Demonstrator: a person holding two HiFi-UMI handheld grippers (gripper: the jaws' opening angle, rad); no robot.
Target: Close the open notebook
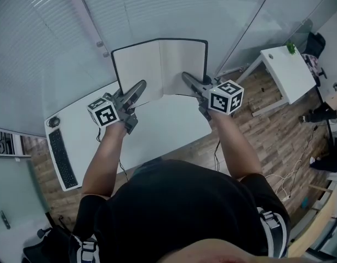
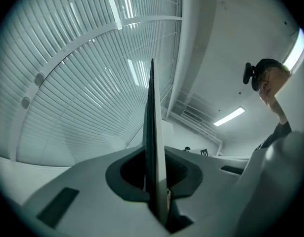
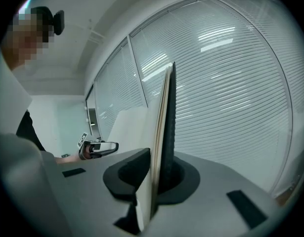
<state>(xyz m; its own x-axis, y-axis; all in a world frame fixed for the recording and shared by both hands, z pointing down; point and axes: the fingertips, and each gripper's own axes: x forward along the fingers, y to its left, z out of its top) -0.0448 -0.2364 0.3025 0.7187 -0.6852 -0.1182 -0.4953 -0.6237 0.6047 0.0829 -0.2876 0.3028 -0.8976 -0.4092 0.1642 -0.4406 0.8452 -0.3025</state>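
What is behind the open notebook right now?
Slatted blinds stand behind the open notebook, which the left gripper and right gripper clamp near its lower edge. The pages cover the far edge of the white desk and whatever lies there.

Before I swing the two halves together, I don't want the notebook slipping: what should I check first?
1. Left tool clamped on the notebook's left half: ok.
2. Right tool clamped on the right half: ok.
3. Both halves spread open, spine midway between the tools: ok.
4. Keyboard well away from the notebook, at the table's left end: ok.
5. No loose sheet between the pages: cannot tell.
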